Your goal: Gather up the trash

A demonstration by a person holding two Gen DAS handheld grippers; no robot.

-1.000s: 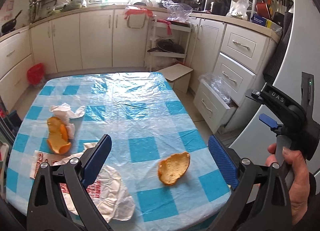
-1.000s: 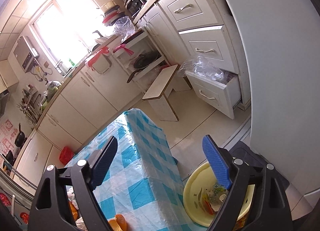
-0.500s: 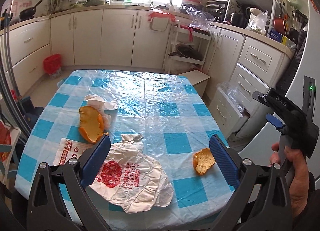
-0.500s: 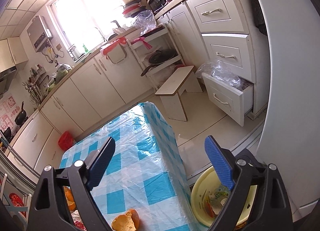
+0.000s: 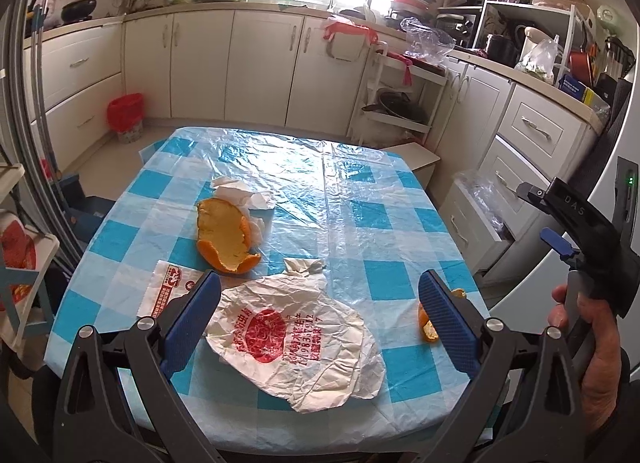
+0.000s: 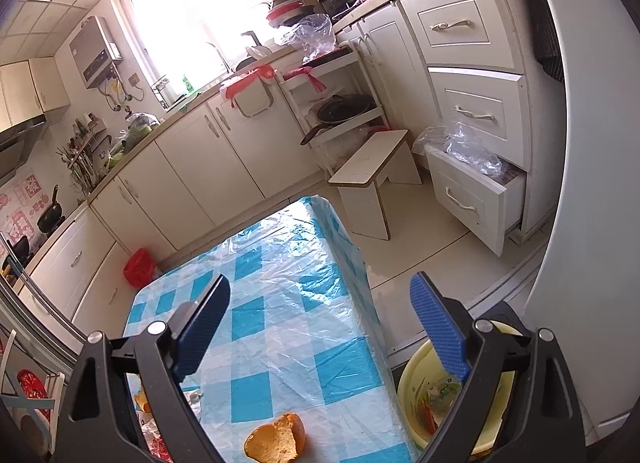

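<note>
A crumpled white wrapper with red print (image 5: 296,335) lies at the near edge of the checked table (image 5: 360,199), between the wide-apart fingers of my open left gripper (image 5: 320,323). Beyond it sit a large orange peel (image 5: 224,239), white tissue (image 5: 244,195) and a flat printed paper (image 5: 168,291). A small orange peel (image 5: 430,323) shows beside the right finger. My right gripper (image 6: 320,327) hangs open and empty over the table's right edge, with that small orange peel (image 6: 276,441) below it. A yellow basin (image 6: 412,379) holding scraps stands on the floor by the table.
A hand (image 5: 588,327) holds the right gripper's handle at the table's right. A low white stool (image 6: 372,171) and an open bottom drawer (image 6: 472,191) stand beyond the table. A red bin (image 5: 126,111) sits by the far cabinets. A white fridge (image 6: 592,223) fills the right.
The left gripper has drawn back and swung left, so the wrapper now lies between its fingers and the small peel at its right finger. The right gripper has tipped toward the table.
</note>
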